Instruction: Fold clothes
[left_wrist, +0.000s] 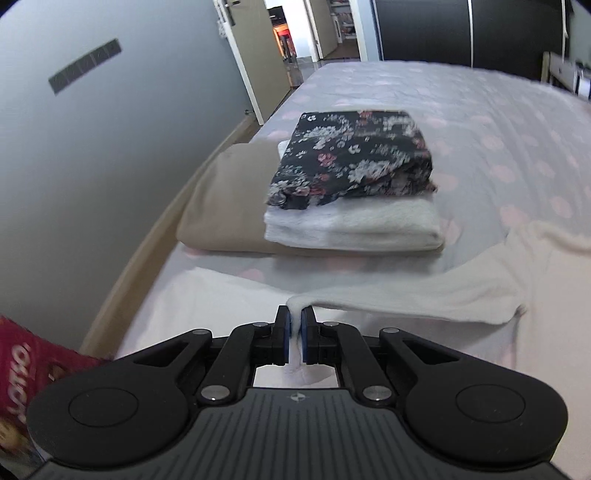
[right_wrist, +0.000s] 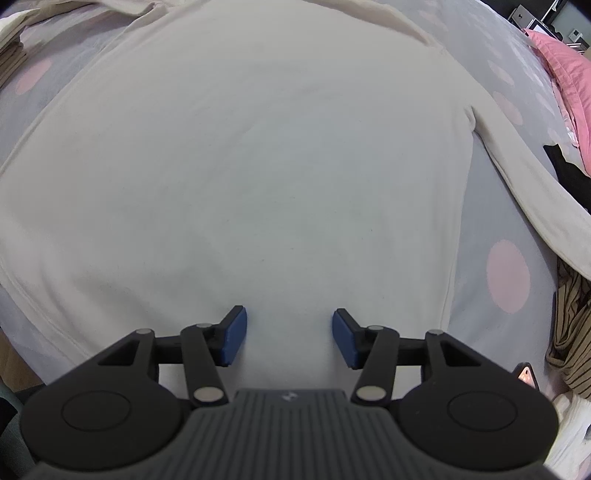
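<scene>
A cream long-sleeved top (right_wrist: 240, 166) lies spread flat on the bed. My left gripper (left_wrist: 294, 323) is shut on the end of one of its sleeves (left_wrist: 406, 295), which stretches off to the right, lifted slightly. My right gripper (right_wrist: 289, 325) is open and empty, hovering over the lower part of the top's body, near its right side seam. The other sleeve (right_wrist: 524, 184) lies out to the right on the sheet.
A stack of folded clothes sits ahead of the left gripper: a dark floral piece (left_wrist: 351, 162) on a white one (left_wrist: 354, 225) on a beige one (left_wrist: 221, 206). The bed (left_wrist: 480, 122) has a grey sheet with pink dots. A pink pillow (right_wrist: 561, 74) and striped garment (right_wrist: 569, 332) lie at right. The wall (left_wrist: 92, 147) runs along the left.
</scene>
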